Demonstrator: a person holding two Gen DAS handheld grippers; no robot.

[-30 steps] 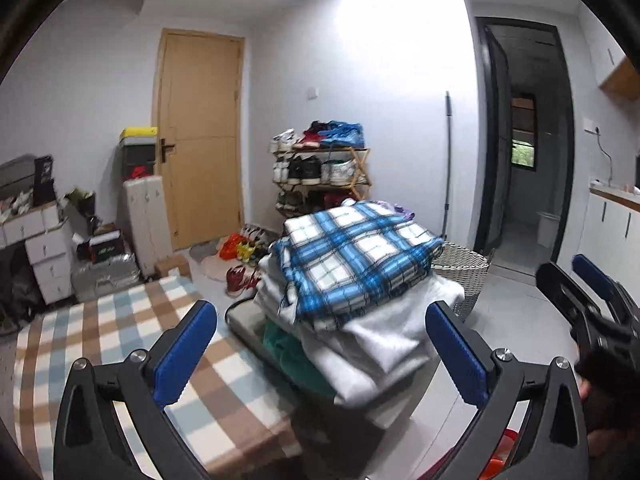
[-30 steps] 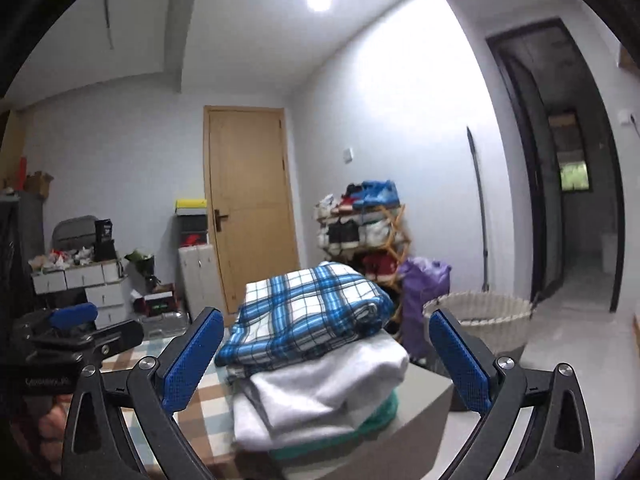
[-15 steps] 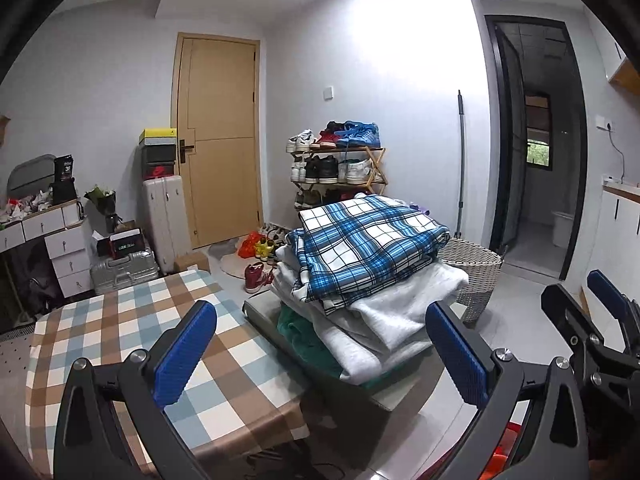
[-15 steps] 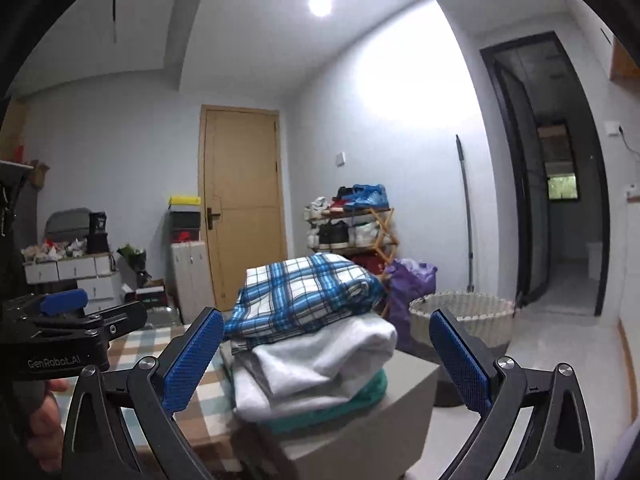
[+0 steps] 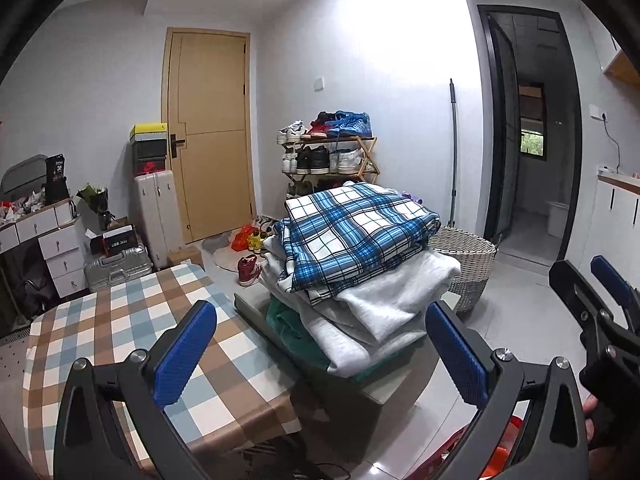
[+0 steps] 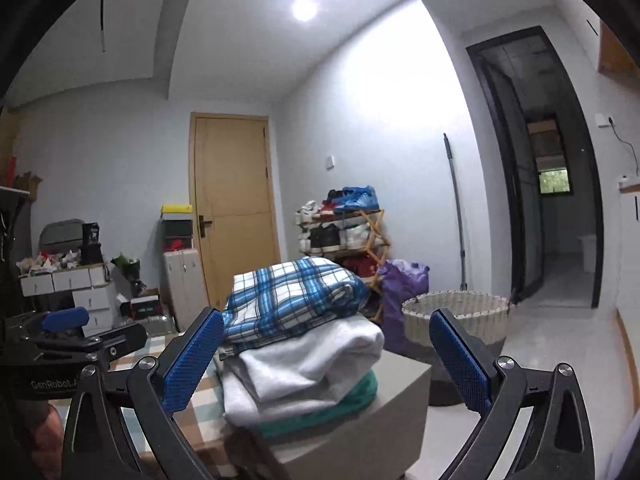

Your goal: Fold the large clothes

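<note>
Two grippers: both are held up in the air and aimed across the room at a stack of folded clothes.
Room: pale walls, a wooden door [image 5: 210,136] at the back, a dark doorway [image 5: 528,128] on the right.
Desk [image 5: 120,332]: covered with a brown, blue and white checked cloth; it fills the lower left of the left wrist view.
Grey stand [image 6: 404,396]: a boxy grey surface just beside the desk's right edge, carrying the stack.
Clothes stack [image 5: 360,272]: three kinds of folded pieces, resting on the grey stand, ahead of both grippers and apart from them.
Blue plaid garment [image 5: 352,232]: folded, on top of the stack.
White-grey garments [image 5: 384,300]: folded thickly under the plaid.
Green garment [image 5: 288,324]: at the bottom, only its edge showing.
Woven basket [image 5: 464,256]: on the floor behind the stack, to the right.
Shoe rack [image 5: 328,152]: against the back wall, full of shoes.
Left gripper [image 5: 320,354]: jaws spread wide, nothing between the blue pads.
Right gripper [image 6: 326,358]: jaws spread wide as well, holding nothing; it also appears at the right edge of the left wrist view.
</note>
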